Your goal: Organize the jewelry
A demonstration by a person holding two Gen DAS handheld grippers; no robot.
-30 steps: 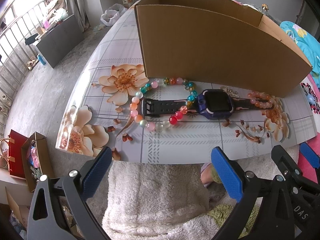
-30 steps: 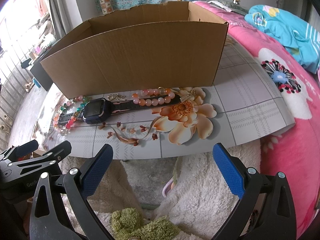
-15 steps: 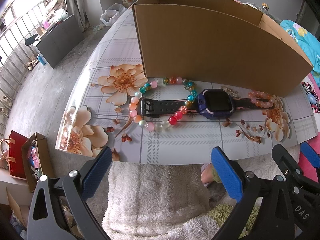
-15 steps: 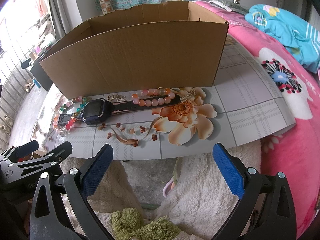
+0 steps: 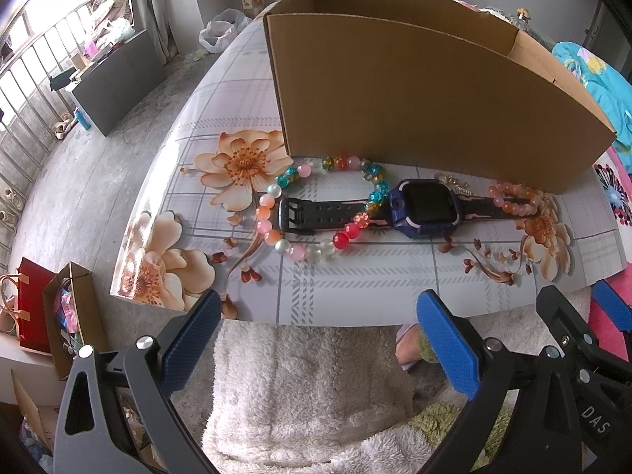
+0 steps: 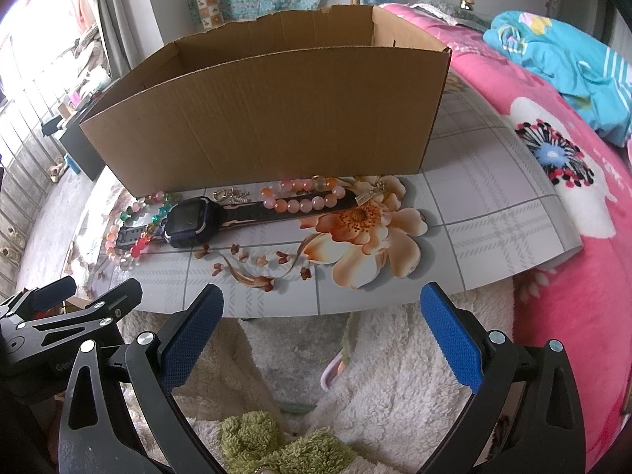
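Observation:
A dark blue smartwatch (image 5: 424, 208) (image 6: 189, 221) lies flat on the floral table in front of an open cardboard box (image 5: 414, 94) (image 6: 272, 126). A multicoloured bead bracelet (image 5: 316, 251) (image 6: 132, 251) loops over its left strap. An orange-pink bead bracelet (image 5: 513, 201) (image 6: 300, 205) lies over its right strap. A small silver clasp piece (image 6: 231, 196) lies by the box. My left gripper (image 5: 316, 331) is open and empty, short of the table's near edge. My right gripper (image 6: 322, 331) is open and empty, also short of the edge.
The table (image 5: 355, 288) (image 6: 493, 213) has a floral plaid cover. A white fleece garment (image 5: 300, 387) and green fuzzy fabric (image 6: 276, 442) lie below the grippers. A pink floral bed (image 6: 572, 237) is on the right. Bags (image 5: 47, 316) stand on the floor at left.
The left gripper has drifted very slightly closer to the table. The right gripper and the jewelry have not moved.

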